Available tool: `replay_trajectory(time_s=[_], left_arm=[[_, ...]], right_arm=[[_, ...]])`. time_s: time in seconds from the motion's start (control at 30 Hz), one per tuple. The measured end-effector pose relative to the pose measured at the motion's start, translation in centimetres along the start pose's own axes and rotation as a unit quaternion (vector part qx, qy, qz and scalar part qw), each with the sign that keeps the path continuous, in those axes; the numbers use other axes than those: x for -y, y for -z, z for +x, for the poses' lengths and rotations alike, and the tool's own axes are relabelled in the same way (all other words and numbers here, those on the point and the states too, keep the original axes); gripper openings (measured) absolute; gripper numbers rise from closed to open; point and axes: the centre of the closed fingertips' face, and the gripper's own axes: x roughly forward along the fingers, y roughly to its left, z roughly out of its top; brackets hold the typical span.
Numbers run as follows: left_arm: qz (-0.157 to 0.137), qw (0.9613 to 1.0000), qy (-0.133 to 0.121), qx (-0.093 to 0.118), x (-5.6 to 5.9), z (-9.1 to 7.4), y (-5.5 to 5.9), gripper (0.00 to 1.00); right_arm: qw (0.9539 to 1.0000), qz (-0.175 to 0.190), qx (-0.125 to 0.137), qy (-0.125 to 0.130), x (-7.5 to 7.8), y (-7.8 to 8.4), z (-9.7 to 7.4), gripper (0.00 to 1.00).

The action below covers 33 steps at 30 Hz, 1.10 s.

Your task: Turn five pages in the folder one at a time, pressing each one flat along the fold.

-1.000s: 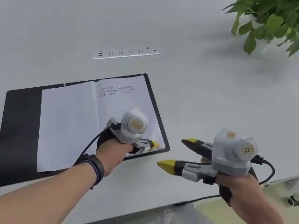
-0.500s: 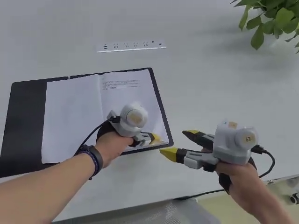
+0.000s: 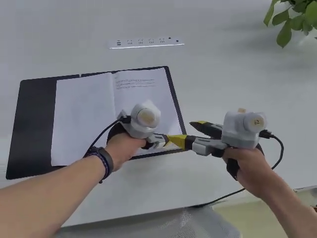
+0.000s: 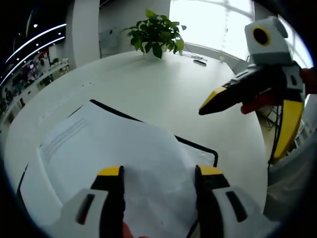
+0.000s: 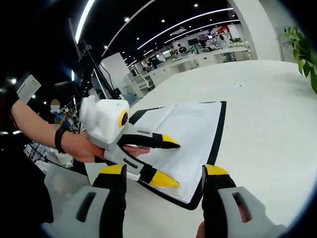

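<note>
The black folder [image 3: 31,124] lies open on the white table, its white right-hand page [image 3: 143,94] flat with a few lines of print at the top. My left gripper [image 3: 161,142] is open over the lower right corner of that page [image 4: 114,148], jaws apart with nothing between them. My right gripper [image 3: 184,132] is open too, pointing left, its yellow tips close to the left gripper at the folder's lower right edge. The right gripper view has the left gripper [image 5: 173,164] over the page [image 5: 190,129], just ahead of my right gripper [image 5: 164,171].
A white power strip [image 3: 146,43] lies beyond the folder. A green plant [image 3: 294,20] stands at the far right corner. The table's near edge [image 3: 163,210] runs just below my hands. A black cable trails from each gripper.
My right gripper has moved left, up to the left gripper at the folder's lower right corner. The left gripper stays over the right page. The head view has shifted.
</note>
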Motion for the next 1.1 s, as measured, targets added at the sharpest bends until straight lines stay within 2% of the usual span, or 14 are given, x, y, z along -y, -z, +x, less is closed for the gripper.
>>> replay_trajectory(time_s=[0.23,0.37,0.5,0.67,0.87,0.97,1.1], left_arm=[[0.002,1.0000,0.002,0.000,0.0,0.0,0.0,0.57],[0.002,1.0000,0.001,0.000,0.0,0.0,0.0,0.57],[0.000,1.0000,0.001,0.000,0.0,-0.1,0.0,0.56],[0.000,1.0000,0.001,0.000,0.1,-0.1,0.0,0.56],[-0.001,1.0000,0.003,0.000,0.2,-0.2,0.0,0.57],[0.001,0.9998,0.018,-0.007,0.7,-0.5,0.2,0.61],[0.004,0.9997,0.022,-0.008,0.8,-1.5,0.3,0.64]], right_arm=[[0.9993,0.031,0.012,-0.018,1.2,-1.1,1.7,0.58],[0.9972,0.067,0.014,-0.030,1.7,-0.8,2.7,0.55],[0.9959,0.080,0.016,-0.038,2.0,-0.6,3.3,0.53],[0.9944,0.095,0.011,-0.045,1.8,-0.1,3.6,0.51],[0.9919,0.114,0.018,-0.054,1.7,-0.1,3.6,0.48],[0.9895,0.134,0.012,-0.051,2.0,0.5,3.6,0.40],[0.9844,0.162,0.031,-0.061,2.0,0.4,3.1,0.33]])
